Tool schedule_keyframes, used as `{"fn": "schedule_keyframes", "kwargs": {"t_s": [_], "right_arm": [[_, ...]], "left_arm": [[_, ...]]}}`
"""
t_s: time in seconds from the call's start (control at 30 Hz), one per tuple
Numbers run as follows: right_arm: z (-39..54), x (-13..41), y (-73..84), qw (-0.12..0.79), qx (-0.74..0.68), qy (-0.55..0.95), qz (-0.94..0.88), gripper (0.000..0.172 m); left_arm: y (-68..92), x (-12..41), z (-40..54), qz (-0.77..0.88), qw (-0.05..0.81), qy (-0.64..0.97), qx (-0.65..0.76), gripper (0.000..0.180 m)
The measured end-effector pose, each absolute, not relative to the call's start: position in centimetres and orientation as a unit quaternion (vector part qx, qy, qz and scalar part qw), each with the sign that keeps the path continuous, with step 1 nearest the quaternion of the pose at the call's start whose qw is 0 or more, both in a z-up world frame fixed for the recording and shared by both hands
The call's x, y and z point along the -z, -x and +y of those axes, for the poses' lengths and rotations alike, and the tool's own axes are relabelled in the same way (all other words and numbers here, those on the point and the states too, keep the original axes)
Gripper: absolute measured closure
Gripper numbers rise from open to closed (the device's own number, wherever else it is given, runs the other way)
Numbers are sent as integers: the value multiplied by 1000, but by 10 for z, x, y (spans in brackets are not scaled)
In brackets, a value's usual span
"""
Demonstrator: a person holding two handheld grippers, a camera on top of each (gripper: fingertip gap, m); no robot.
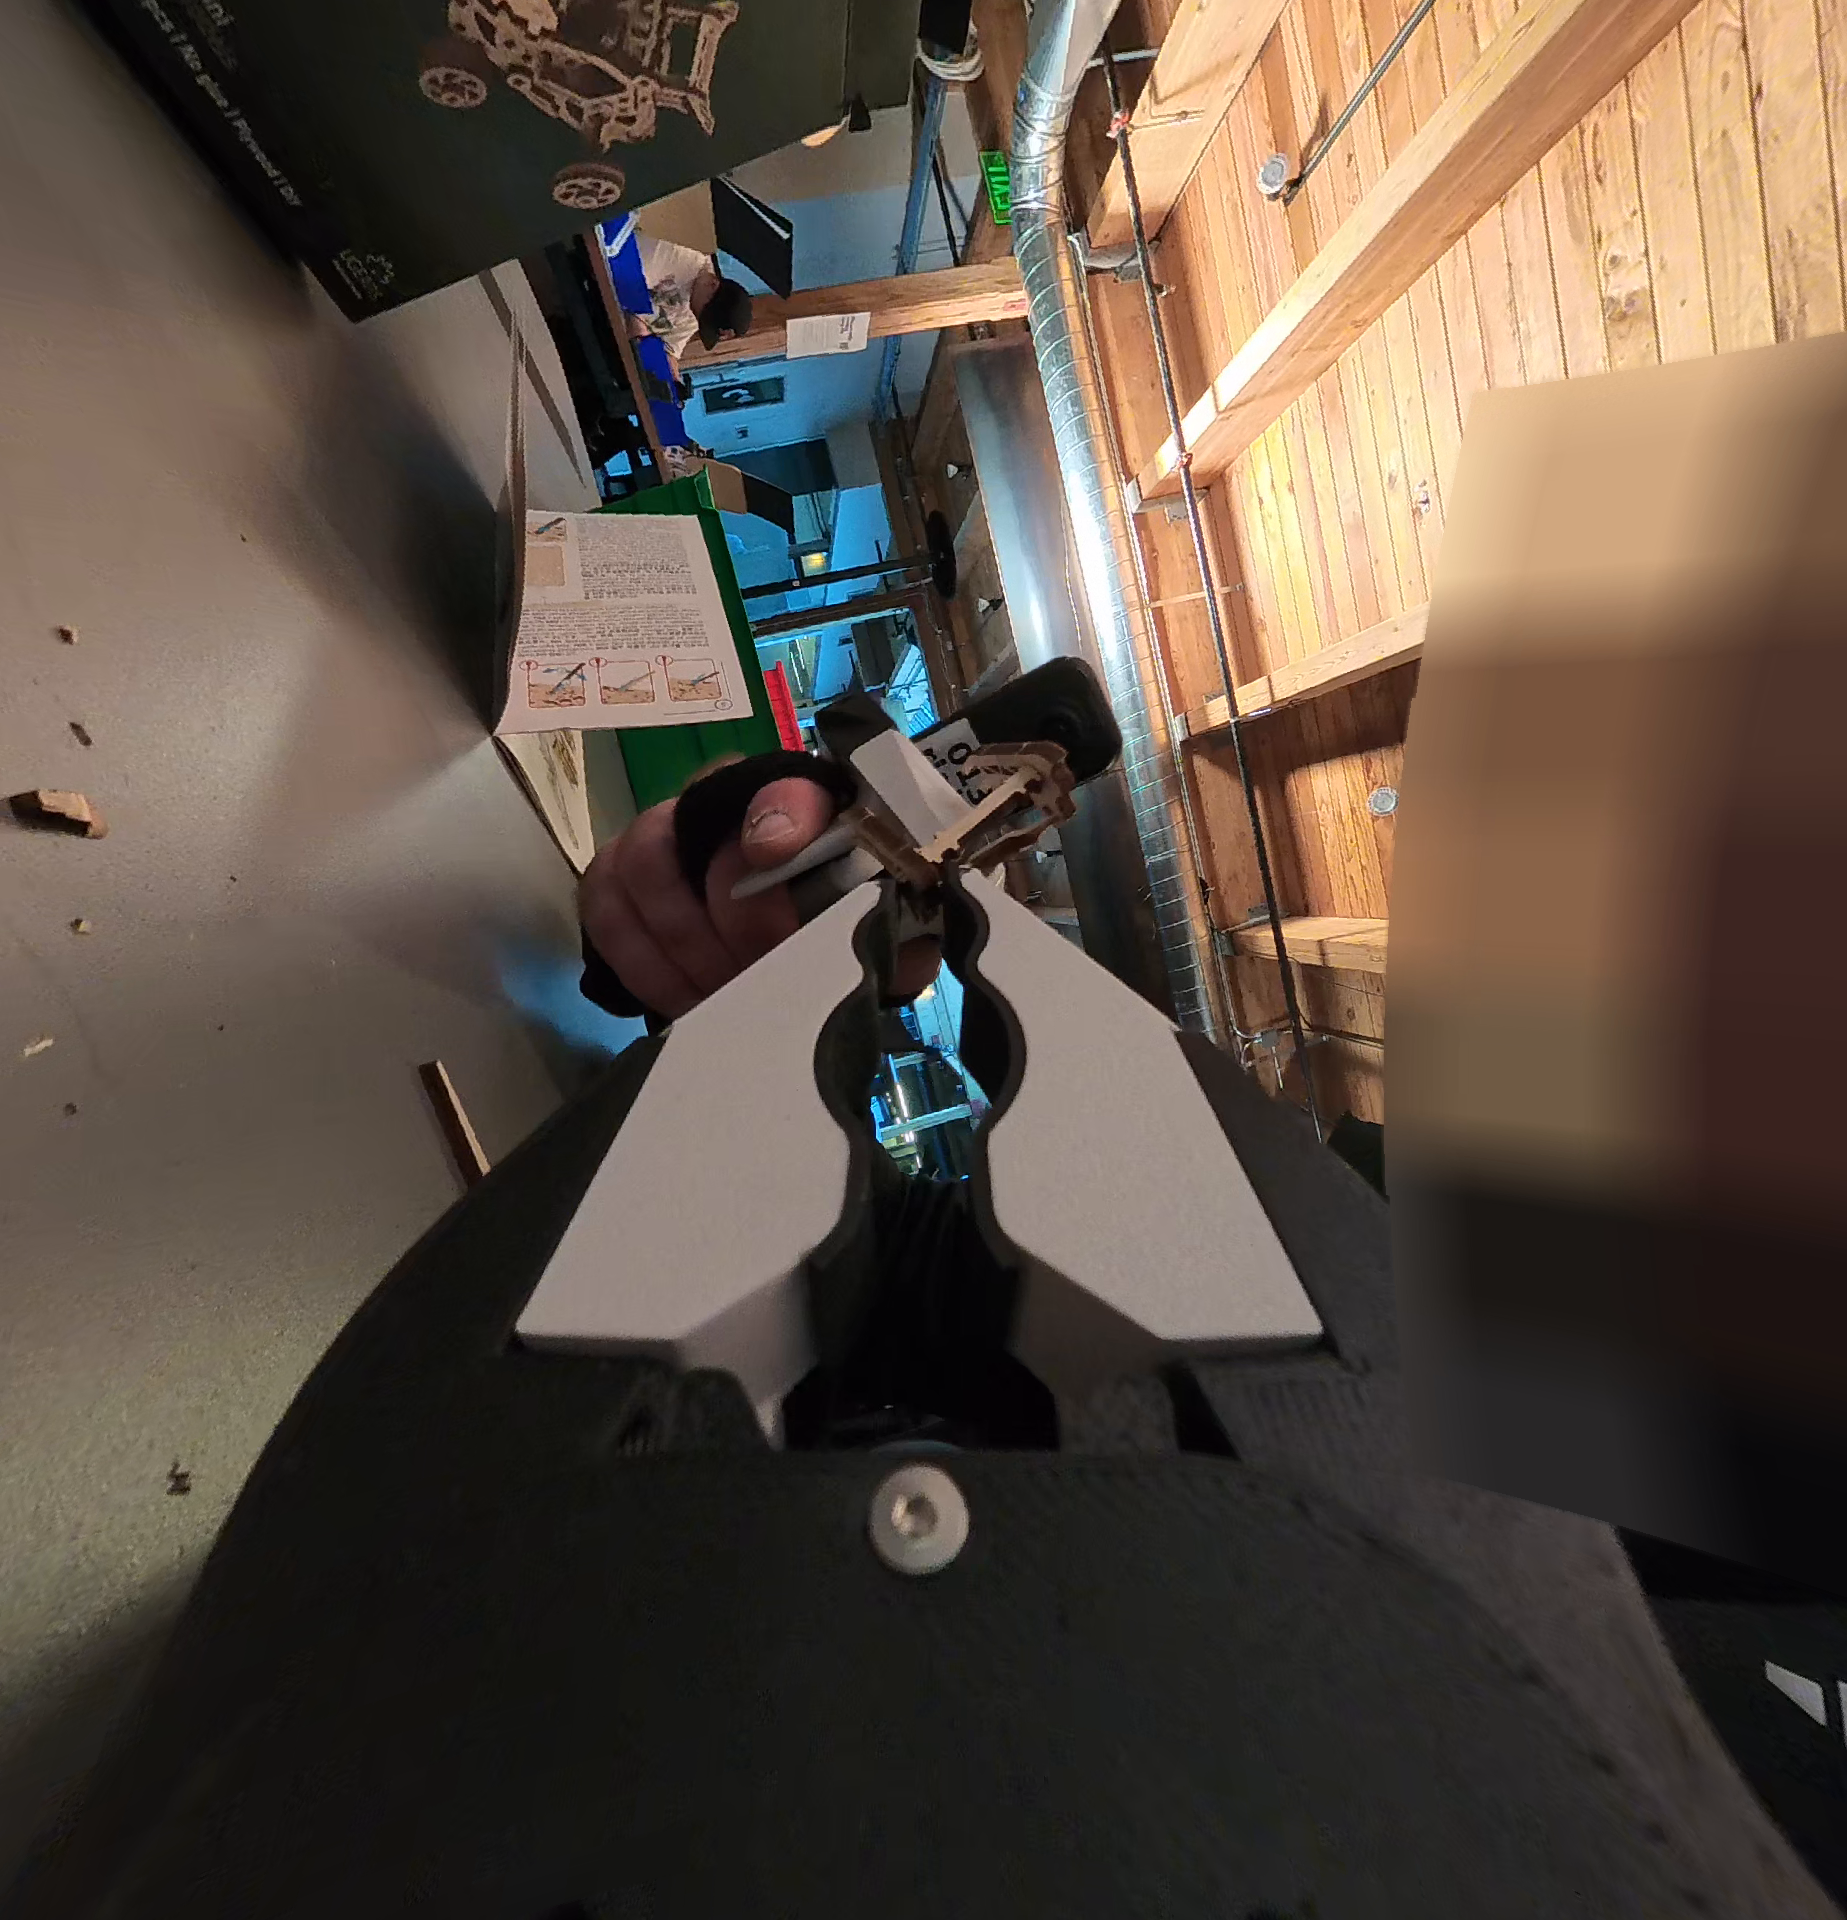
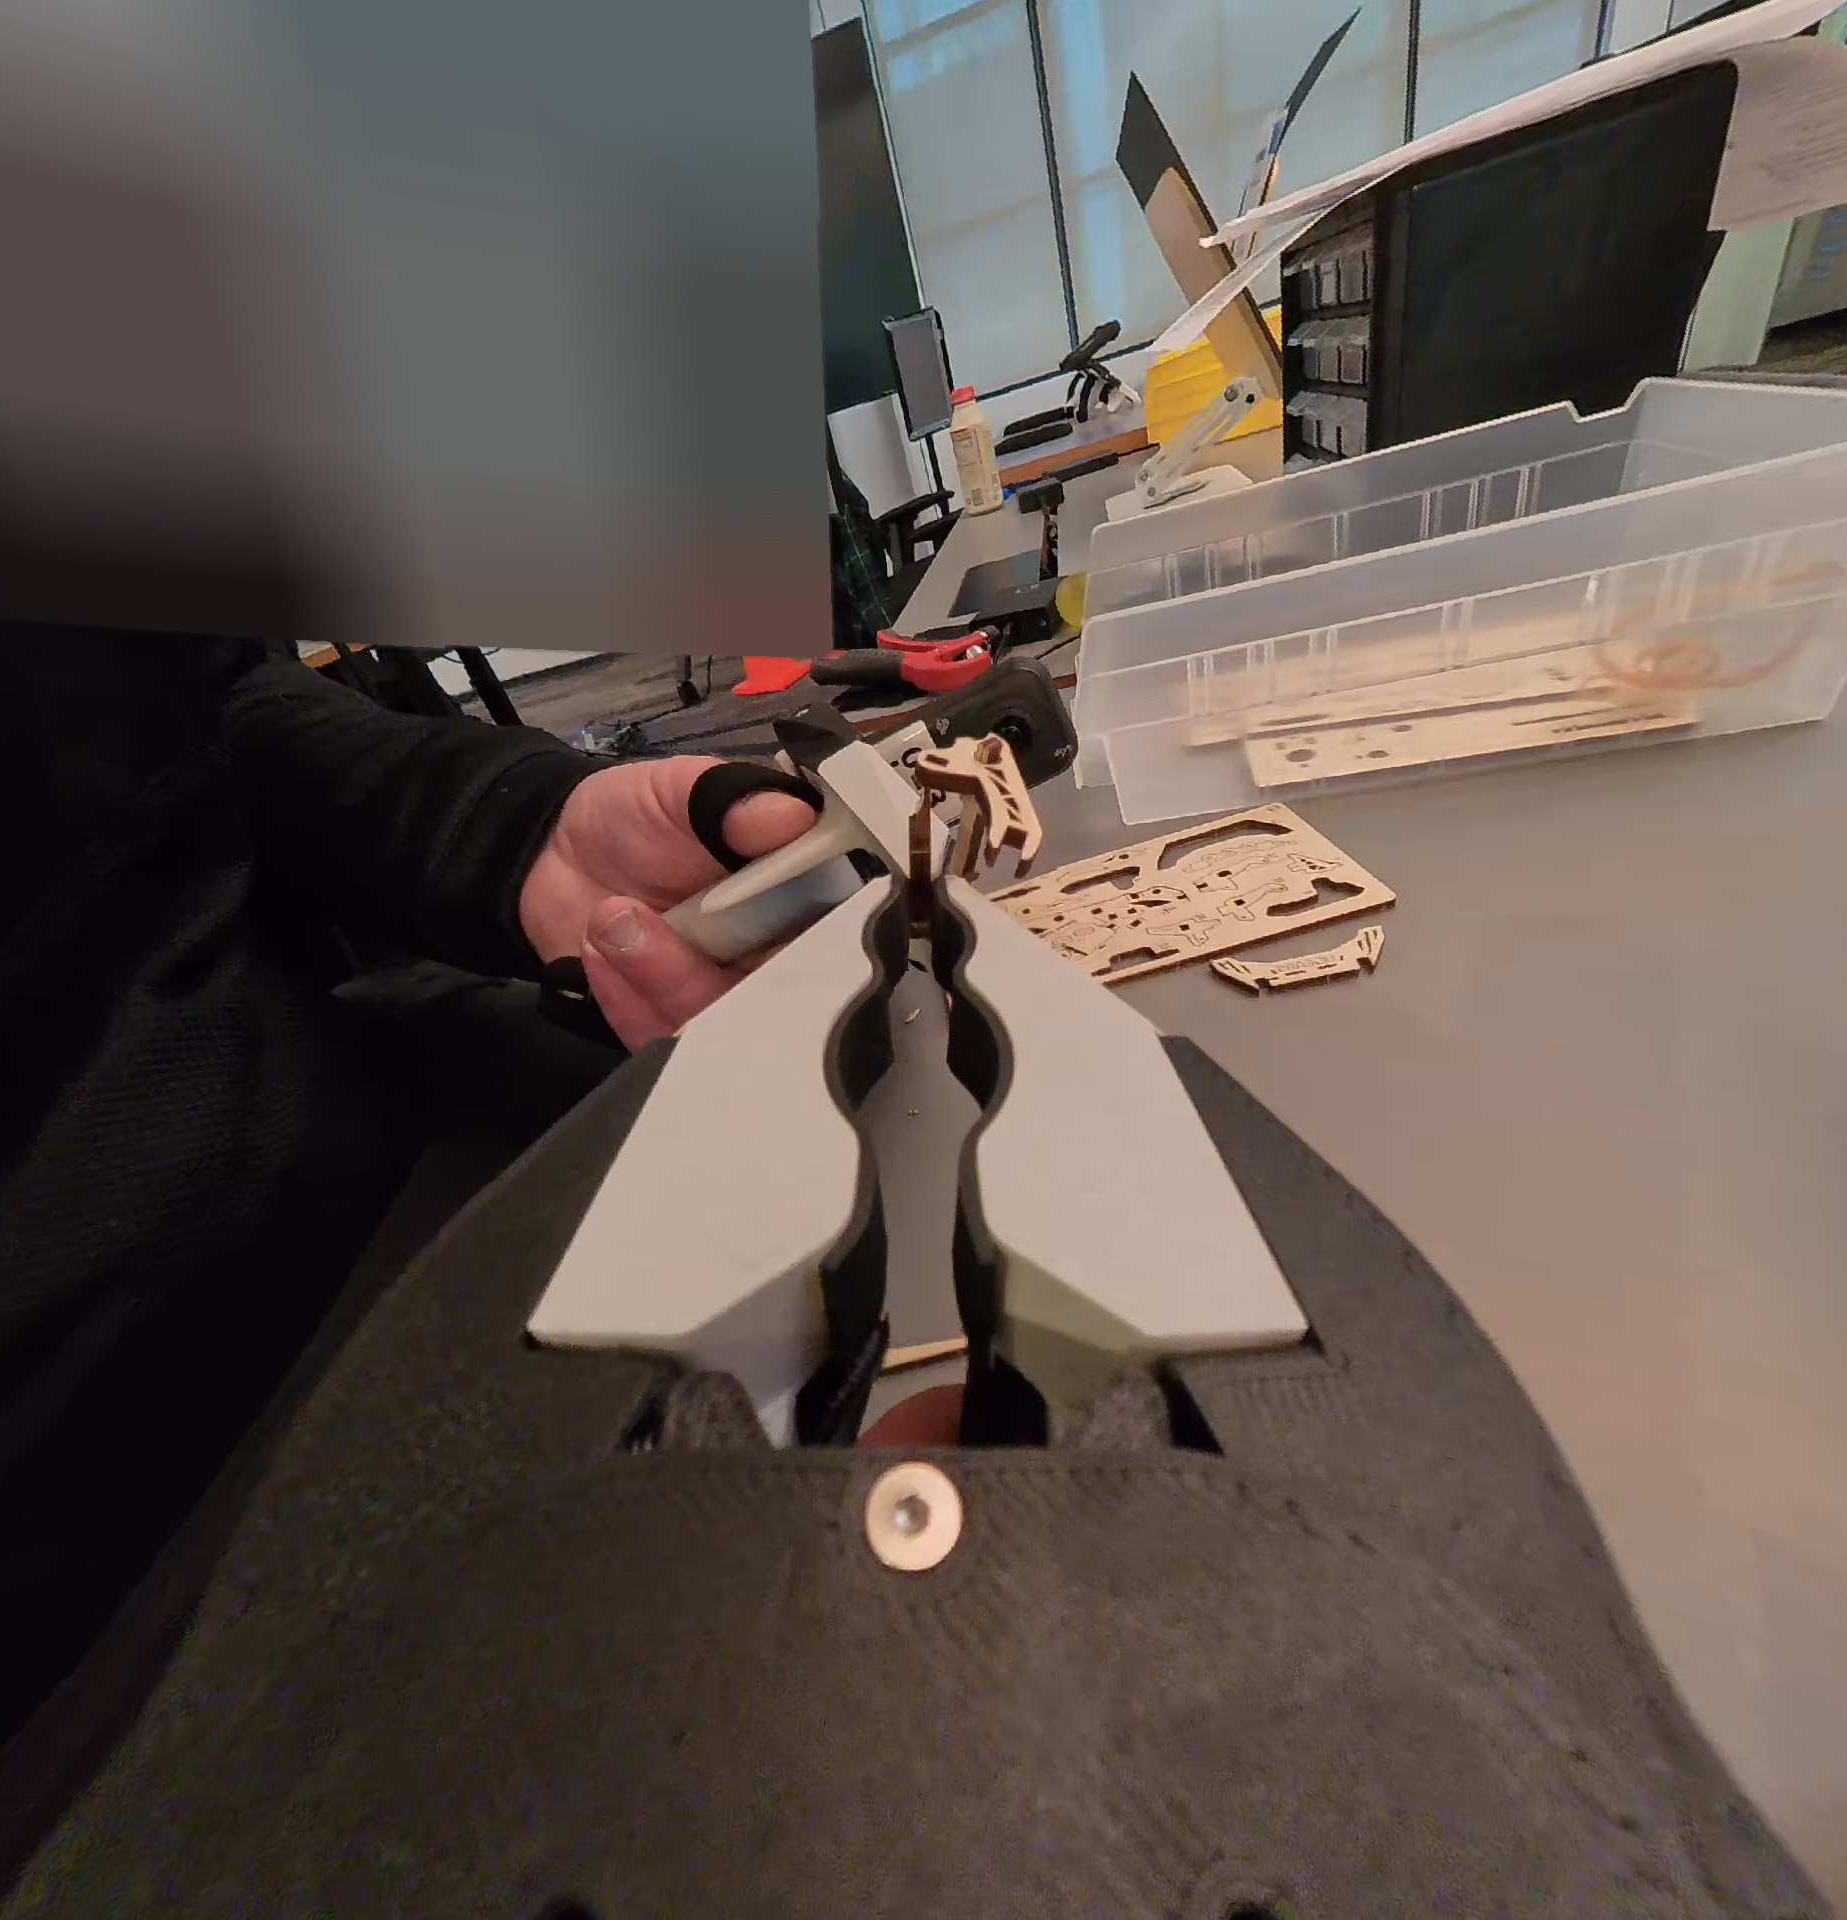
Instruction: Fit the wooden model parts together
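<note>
Both grippers meet in mid-air above the grey table (image 2: 1521, 1091). The right gripper (image 2: 919, 894) pinches a thin dark-edged plywood strip (image 2: 917, 847); the left gripper (image 1: 914, 899) clamps the pale laser-cut plywood assembly (image 1: 986, 821). Light, stiff, brittle: grip flat faces near the joint.

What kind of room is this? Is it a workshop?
Probably yes, a workshop or maker space. There are work tables, a cut-out wooden parts sheet, a clear parts bin, red-handled pliers, and bare wooden beams with a metal duct overhead.

Left gripper (image 1: 920, 891) and right gripper (image 2: 926, 883) raised tip to tip, jaws nearly closed, each pinching wooden piece.
</note>
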State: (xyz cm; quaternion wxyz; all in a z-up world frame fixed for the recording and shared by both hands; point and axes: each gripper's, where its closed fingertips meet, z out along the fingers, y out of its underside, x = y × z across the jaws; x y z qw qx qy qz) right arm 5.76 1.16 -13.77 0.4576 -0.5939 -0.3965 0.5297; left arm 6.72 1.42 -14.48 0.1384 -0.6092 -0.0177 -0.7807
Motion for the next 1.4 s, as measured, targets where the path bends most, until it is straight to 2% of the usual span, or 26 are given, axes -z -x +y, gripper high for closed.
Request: {"fn": "schedule_keyframes", "kwargs": {"t_s": [0.37, 1.17, 1.4], "right_arm": [[10, 137, -59, 460, -541, 585, -392, 171], [13, 148, -58, 487, -464, 596, -439, 171], [15, 145, -60, 495, -467, 594, -429, 171]], "left_arm": [[-68, 142, 13, -12, 135, 612, 779, 175], [-69, 149, 18, -55, 132, 635, 759, 171], [-67, 147, 18, -62, 140, 626, 764, 162]]}}
